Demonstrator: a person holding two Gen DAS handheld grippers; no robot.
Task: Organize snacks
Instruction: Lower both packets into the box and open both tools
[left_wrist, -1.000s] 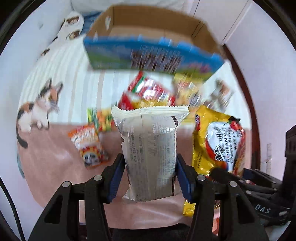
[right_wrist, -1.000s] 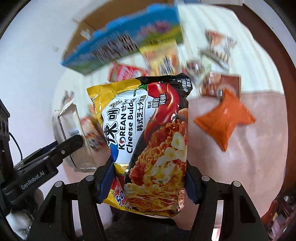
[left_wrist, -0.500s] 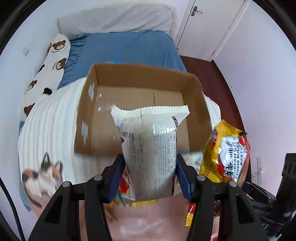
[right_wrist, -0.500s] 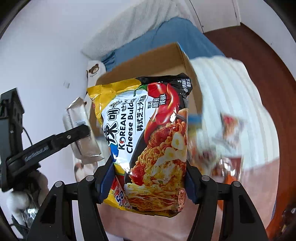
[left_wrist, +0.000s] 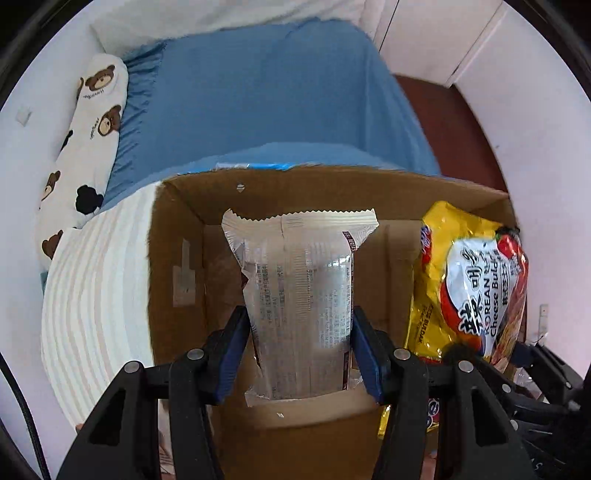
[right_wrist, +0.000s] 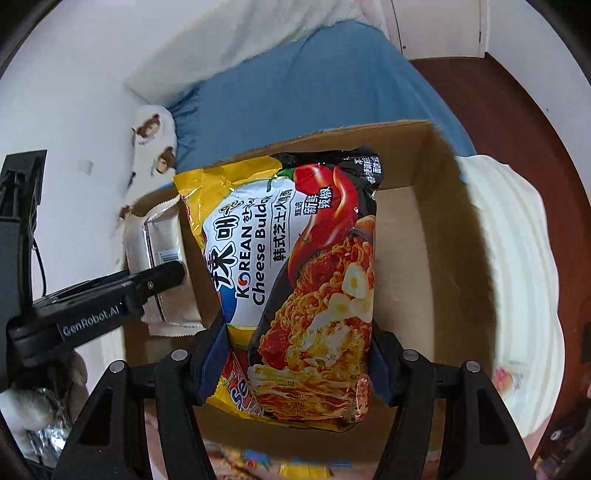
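The silver packet (left_wrist: 299, 306) is being held over the open cardboard box (left_wrist: 173, 240), clamped at its lower half between the blue pads of the left gripper (left_wrist: 299, 347); its crimped top edge is pointing toward the box's far wall. This gripper is being aimed nearly straight down into the left part of the box, whose brown floor looks bare below it. To the right, the noodle pack (right_wrist: 295, 280) is being gripped across its lower part by the right gripper (right_wrist: 299, 365), whose jaws are standing wider to span the bag; it is being tilted down more shallowly, over the middle of the box. The two packs are hanging just beside each other, apart from the floor.

The step in hand appears to be the drop-off of both snacks into the box. The next move is judged to call for lowering each pack nearer the floor, then releasing the pads, with the packs kept side by side so neither is pinned under the other.
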